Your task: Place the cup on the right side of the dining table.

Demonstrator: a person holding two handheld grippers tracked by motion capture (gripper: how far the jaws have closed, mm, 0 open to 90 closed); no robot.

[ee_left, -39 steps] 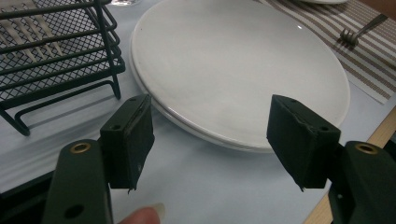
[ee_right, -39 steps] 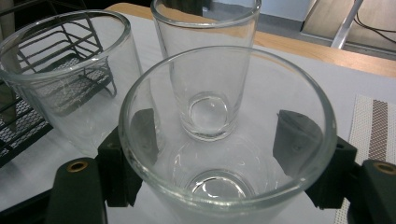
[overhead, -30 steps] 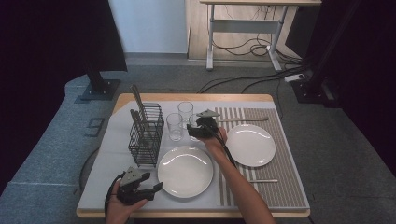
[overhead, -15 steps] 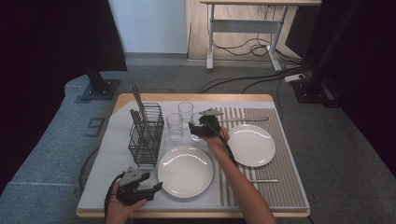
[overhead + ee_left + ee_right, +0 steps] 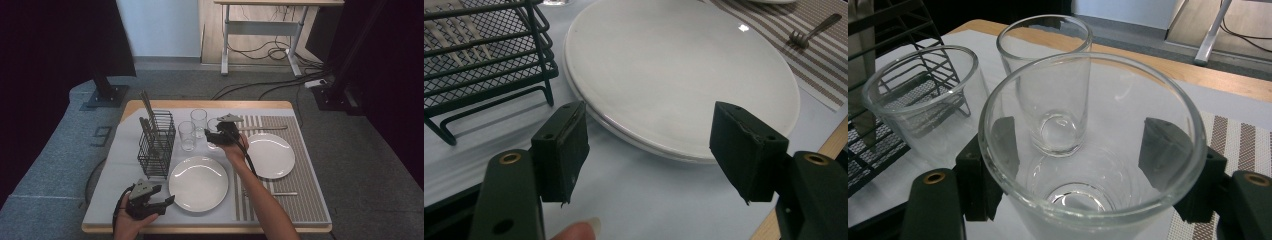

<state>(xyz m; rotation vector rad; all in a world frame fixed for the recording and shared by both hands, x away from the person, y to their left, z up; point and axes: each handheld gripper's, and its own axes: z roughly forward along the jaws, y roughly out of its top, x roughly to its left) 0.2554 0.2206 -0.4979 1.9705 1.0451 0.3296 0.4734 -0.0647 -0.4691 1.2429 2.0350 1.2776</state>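
Right gripper view puts a clear drinking glass [image 5: 1093, 150] upright between the two black jaws of the right tongs [image 5: 1088, 165], one pad on each side of its wall, so it looks grasped; whether its base rests on the surface [image 5: 125, 165] I cannot tell. It is plain, see-through, wide at the rim, with a thick round base. From the high view the right tongs [image 5: 212, 137] sit at the striped placemat's [image 5: 300, 185] edge. Two more glasses [image 5: 923, 105] stand just beside it, with the black wire cutlery basket [image 5: 156, 144] crowding in on the left. Left tongs [image 5: 651, 150] hang released near the front edge, jaws wide apart, at the rim of the nearer white plate [image 5: 684, 75]. Count: three glasses, two plates [image 5: 270, 155], one basket, and a fork [image 5: 811, 30] on the mat.
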